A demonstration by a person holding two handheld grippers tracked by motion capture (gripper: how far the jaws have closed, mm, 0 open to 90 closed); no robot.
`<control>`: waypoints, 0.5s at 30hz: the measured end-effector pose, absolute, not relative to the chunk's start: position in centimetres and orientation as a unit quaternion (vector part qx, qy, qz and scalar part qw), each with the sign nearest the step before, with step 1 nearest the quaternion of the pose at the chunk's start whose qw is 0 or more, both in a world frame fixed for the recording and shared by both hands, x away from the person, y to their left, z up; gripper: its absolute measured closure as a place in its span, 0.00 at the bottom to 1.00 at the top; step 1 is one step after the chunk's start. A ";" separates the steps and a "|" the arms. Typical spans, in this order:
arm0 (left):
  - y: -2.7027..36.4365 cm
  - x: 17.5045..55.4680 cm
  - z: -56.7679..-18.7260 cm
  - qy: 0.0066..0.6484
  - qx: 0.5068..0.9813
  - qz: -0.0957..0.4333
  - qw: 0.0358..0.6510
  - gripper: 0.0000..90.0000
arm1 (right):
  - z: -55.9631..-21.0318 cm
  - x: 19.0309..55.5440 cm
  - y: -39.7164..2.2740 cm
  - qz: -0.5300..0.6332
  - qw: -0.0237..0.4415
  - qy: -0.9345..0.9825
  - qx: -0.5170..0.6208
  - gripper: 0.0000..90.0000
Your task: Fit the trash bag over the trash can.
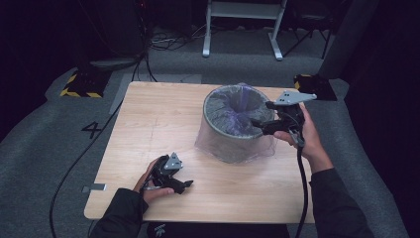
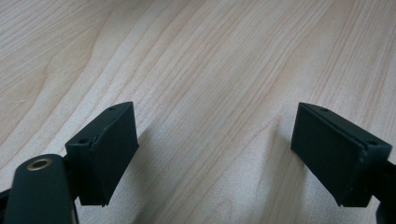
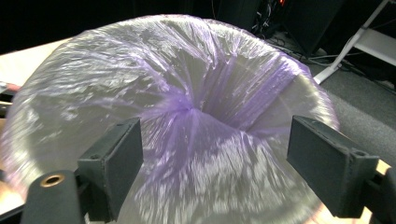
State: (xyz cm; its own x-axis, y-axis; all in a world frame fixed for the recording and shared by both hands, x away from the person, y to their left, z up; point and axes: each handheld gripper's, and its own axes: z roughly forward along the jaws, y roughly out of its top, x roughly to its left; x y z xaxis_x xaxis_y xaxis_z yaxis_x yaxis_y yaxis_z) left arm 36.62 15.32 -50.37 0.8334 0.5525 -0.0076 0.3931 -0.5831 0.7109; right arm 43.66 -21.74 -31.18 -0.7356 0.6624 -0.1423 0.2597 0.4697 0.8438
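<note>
A round grey bin lined with a thin purple plastic bag stands on the wooden table, right of centre. The bag's film is drawn over the rim and puckers toward the middle. My right gripper hovers at the bin's right rim, pointing left over the opening; its jaws stand open with only the bag behind them. My left gripper rests low near the table's front edge, held by a hand, open over bare wood.
The table's front edge lies just below the left hand. Cables trail from both grippers off the front. Grey carpet surrounds the table, with a white frame and dark equipment at the back.
</note>
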 end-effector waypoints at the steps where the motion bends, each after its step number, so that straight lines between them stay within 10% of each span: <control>1: 15.3 36.6 -50.4 0.268 0.883 0.108 0.370 0.16 | -31.2 43.4 -22.0 0.432 0.236 0.824 0.279 0.20; 15: 15.3 36.6 -50.4 0.268 0.883 0.108 0.370 0.16 | -33.1 38.7 -25.3 0.433 0.258 0.824 0.258 0.20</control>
State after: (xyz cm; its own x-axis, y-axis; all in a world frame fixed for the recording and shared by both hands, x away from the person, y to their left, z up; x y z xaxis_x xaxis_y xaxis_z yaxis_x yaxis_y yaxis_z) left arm 36.62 15.31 -50.37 0.8332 0.5530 -0.0079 0.3934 -0.5826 0.7112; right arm 38.67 -25.31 -33.06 -0.7342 0.6480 -0.2025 0.2012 0.4925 0.8467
